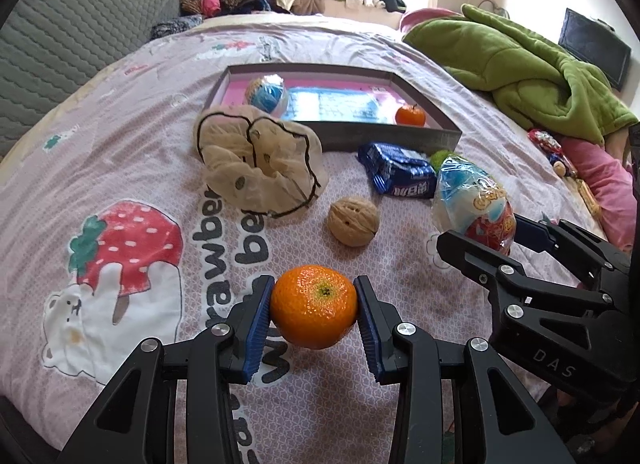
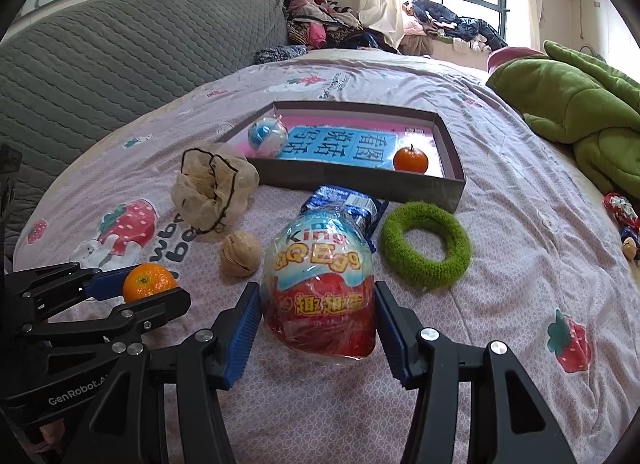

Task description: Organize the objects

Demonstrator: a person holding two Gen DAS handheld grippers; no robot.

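**Now both tongs are loaded over the bedspread**

Right, my left tongs (image 1: 314,316) have their blue pads pressed on either side of a mandarin (image 1: 314,312): glossy, dimpled orange skin, green stem scar facing up, sitting low over the pink strawberry-print bedspread (image 1: 120,144). My right tongs (image 2: 316,324) are clamped on a wrapped toy egg (image 2: 320,288), crinkly clear wrap, pale blue top, red bottom half, standing upright between the pads.

Counting outward: two mandarins, mine and a second one (image 2: 410,159) in the near right corner of the shallow grey box (image 2: 452,184). Two wrapped eggs, the other (image 2: 267,135) lying in the box's left end. One walnut (image 2: 240,253) between my tongs, one beige net pouch with black trim (image 2: 212,188), one blue snack packet (image 1: 396,172), one green fuzzy ring (image 2: 426,250) just beside the box.
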